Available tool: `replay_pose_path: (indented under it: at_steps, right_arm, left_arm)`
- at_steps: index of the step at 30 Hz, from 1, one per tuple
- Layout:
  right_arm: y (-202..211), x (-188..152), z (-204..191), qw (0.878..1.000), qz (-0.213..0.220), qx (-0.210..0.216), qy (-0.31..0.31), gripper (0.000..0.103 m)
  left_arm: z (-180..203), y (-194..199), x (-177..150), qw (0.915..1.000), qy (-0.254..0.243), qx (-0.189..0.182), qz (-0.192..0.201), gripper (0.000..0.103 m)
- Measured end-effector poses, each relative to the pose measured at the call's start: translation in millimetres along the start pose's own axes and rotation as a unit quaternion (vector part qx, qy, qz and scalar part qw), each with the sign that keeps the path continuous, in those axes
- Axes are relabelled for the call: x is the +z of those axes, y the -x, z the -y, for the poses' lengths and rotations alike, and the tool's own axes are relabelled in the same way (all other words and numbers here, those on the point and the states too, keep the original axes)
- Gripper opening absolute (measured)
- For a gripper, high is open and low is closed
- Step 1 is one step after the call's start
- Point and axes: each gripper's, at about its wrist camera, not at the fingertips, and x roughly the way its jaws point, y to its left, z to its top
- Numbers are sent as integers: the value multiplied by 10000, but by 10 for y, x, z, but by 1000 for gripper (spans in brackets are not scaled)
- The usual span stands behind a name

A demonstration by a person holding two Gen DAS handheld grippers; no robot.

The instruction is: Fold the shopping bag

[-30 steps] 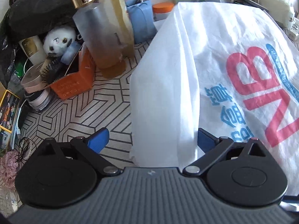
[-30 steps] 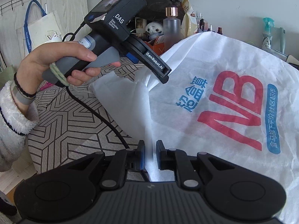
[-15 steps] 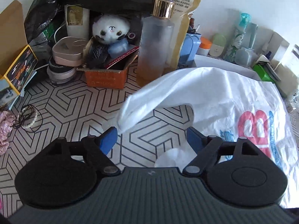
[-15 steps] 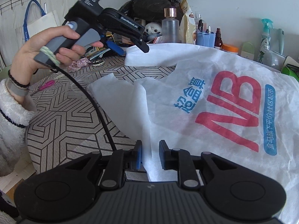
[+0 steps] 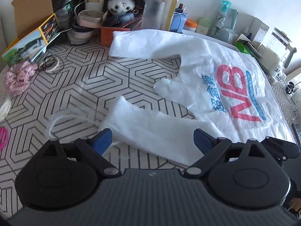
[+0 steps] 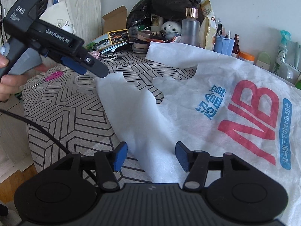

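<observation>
A white shopping bag (image 5: 216,98) with red "NB" and blue print lies spread flat on the patterned table, its two handles pointing left. It also shows in the right wrist view (image 6: 216,116). My left gripper (image 5: 152,141) is open above the near handle (image 5: 150,128), holding nothing. It shows from the side in the right wrist view (image 6: 90,67), near the tip of the near handle. My right gripper (image 6: 150,156) is open over the bag's near edge, holding nothing.
Clutter lines the table's back: a frosted bottle (image 5: 154,11), an orange box (image 5: 107,33), a plush toy (image 5: 121,5), photo boxes (image 5: 32,41), spray bottles (image 5: 223,18). A pink scrunchie (image 5: 17,77) and hair ties lie at the left. The table edge (image 6: 32,131) drops off left.
The left gripper let go of the far handle and pulled back; the bag dropped flat on the table. The right gripper opened and released the bag's edge.
</observation>
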Motion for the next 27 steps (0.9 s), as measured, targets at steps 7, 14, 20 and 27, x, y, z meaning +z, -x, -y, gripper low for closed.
replay_pose_path:
  at_steps: [7,14,20,27]
  right_arm:
    - [-162,153,-106,9997,-62,34,233,34]
    - [-104,171,154,9965,14,347,-756,6]
    - [86,237,585,9726,563,1016,-2013,6]
    - [216,124,615,9654,833,983,-2267,6]
  left_arm:
    - [-210,-11,-163,9992,395,-79,-3,94]
    - [-194,53,-190,9985,500,-92,194,94]
    - [94,128,-203,9982,244,-417,363,94]
    - [207,-156,-101,9904,740,-1165,54,97]
